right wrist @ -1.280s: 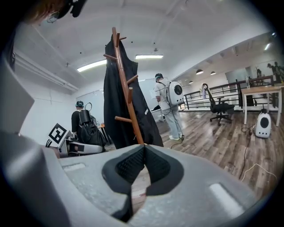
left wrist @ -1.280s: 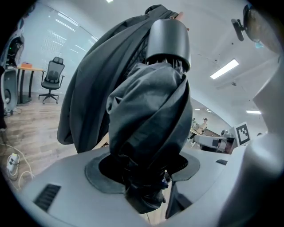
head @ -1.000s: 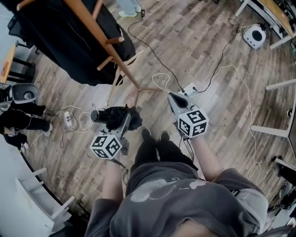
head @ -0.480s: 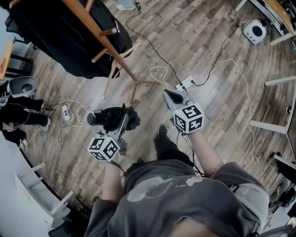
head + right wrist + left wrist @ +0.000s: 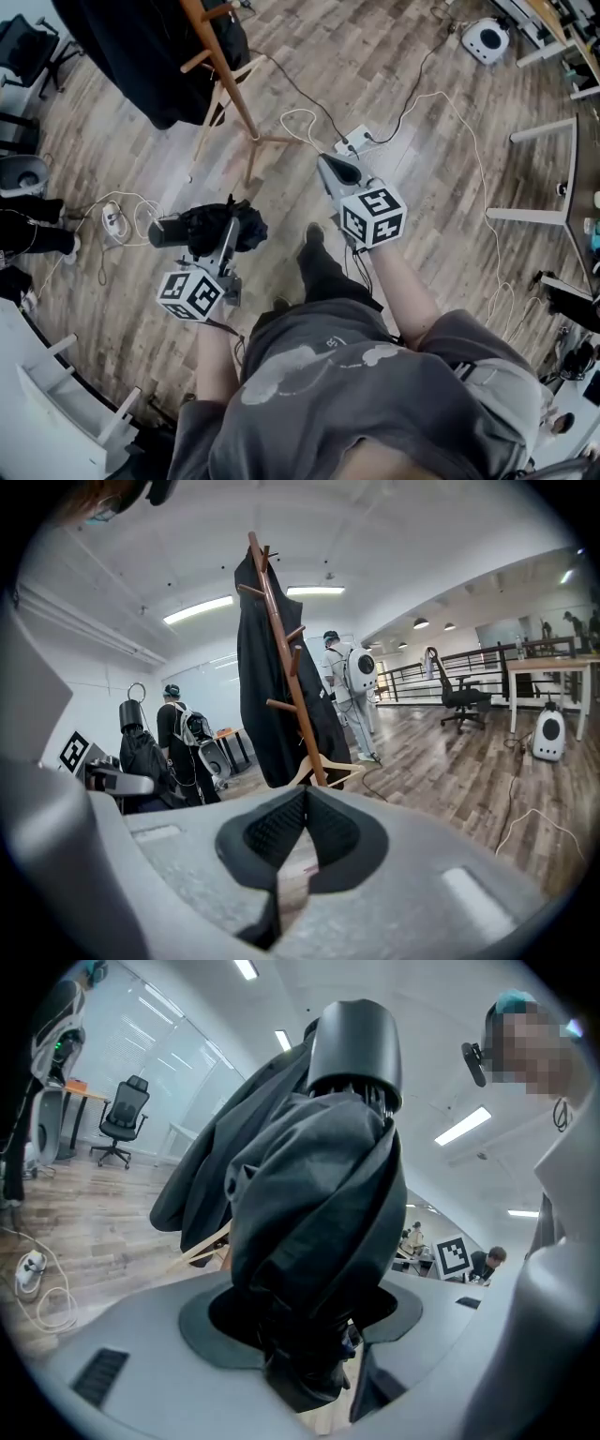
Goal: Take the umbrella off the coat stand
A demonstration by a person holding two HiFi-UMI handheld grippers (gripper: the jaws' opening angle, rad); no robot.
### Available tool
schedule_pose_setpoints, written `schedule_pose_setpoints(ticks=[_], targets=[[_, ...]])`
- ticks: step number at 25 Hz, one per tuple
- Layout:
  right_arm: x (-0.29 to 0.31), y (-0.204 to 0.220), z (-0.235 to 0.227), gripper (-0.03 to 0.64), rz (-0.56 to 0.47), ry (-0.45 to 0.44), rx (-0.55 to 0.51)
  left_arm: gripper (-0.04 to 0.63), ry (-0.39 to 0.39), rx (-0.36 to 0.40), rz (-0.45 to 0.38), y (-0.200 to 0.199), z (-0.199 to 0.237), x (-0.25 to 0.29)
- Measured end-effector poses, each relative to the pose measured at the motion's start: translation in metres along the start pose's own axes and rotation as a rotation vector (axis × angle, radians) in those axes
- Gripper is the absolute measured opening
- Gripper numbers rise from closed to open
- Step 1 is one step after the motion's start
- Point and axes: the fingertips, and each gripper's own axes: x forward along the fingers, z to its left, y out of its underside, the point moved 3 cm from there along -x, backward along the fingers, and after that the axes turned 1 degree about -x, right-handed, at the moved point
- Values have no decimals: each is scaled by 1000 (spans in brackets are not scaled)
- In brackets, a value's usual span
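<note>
A folded black umbrella (image 5: 197, 228) lies across the jaws of my left gripper (image 5: 228, 232), which is shut on its bunched fabric. In the left gripper view the umbrella (image 5: 319, 1185) stands up out of the left gripper (image 5: 300, 1326) and fills the middle, its round cap on top. The wooden coat stand (image 5: 221, 73) stands apart at the top of the head view, with a black coat (image 5: 141, 42) on it. My right gripper (image 5: 330, 169) is shut with nothing in it. In the right gripper view, the coat stand (image 5: 286, 658) rises beyond the right gripper (image 5: 302, 808).
White cables and a power strip (image 5: 354, 141) lie on the wooden floor near the stand's feet. A second strip (image 5: 112, 218) lies at the left. A white device (image 5: 485, 39) and desk legs (image 5: 539, 214) are at the right. People with backpacks (image 5: 183, 738) stand behind the stand.
Both grippers have drawn back from the coat stand, which now sits higher and farther off in the head view. The umbrella stays in the left gripper. The person's feet have shifted.
</note>
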Motion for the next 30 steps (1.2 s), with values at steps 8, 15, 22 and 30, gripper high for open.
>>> schedule_pose_setpoints(ticks=[8,15,22,30], targets=[[-45,32,78,-3,-25,33,-20,270,23,12,-19,34,14,-92],[-82,54,142,-3,-48,38,-59,270,45,5,-36,60,15,-164],[-121,69,196,-3,-69,28,-91,270,54,19,-75,76,6,-229],[-170,94,237,-3,-71,60,-129,270,84,38,-87,98,-5,-283]])
